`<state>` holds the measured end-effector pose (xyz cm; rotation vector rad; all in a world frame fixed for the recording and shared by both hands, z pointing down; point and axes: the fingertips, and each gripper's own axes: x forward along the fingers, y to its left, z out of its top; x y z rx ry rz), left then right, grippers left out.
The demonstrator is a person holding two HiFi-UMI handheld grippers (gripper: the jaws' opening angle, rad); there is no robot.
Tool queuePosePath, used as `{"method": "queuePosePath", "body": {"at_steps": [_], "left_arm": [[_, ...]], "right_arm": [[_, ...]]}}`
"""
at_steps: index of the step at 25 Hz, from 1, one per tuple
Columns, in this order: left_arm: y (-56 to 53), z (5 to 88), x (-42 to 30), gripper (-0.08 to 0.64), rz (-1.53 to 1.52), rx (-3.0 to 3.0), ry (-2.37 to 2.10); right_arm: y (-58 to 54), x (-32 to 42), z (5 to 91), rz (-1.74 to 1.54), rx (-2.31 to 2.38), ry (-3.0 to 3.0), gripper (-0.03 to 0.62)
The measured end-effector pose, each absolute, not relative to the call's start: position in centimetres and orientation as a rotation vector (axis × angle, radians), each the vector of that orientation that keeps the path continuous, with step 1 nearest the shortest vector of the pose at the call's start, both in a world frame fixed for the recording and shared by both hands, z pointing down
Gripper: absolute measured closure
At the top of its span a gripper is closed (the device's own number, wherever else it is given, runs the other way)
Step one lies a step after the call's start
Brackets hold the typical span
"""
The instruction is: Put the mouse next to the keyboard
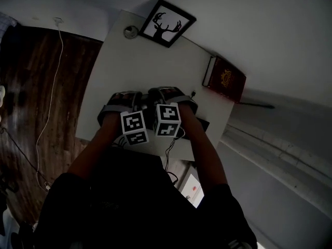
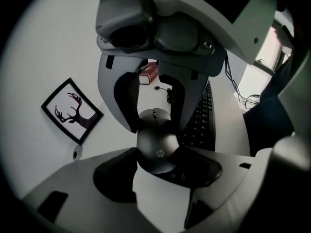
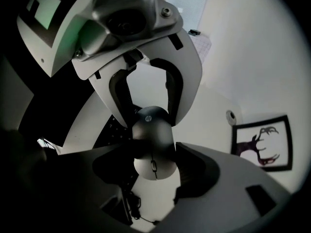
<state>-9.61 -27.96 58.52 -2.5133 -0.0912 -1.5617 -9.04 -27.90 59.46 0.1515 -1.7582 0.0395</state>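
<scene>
While both tight on the mouse, left gripper and right gripper, keyboard beside.

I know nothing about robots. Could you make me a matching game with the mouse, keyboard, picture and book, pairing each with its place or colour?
Things:
1. mouse
2. keyboard
3. picture
4. book

Place or colour:
A. dark red
B. black frame, showing a deer
C. in the left gripper
D. black, just beside the mouse

Pairs: 1-C, 2-D, 3-B, 4-A
</scene>
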Motion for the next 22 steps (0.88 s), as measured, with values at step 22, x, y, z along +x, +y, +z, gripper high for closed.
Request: {"method": "queuePosePath", "body": {"at_steps": [22], "left_arm": [[-10.5, 58.4, 4.6, 0.284, -1.547, -2.317, -0.249]], "right_arm": [[-10.5, 5.2, 59.9, 0.103, 0.369, -1.791, 0.313]]}}
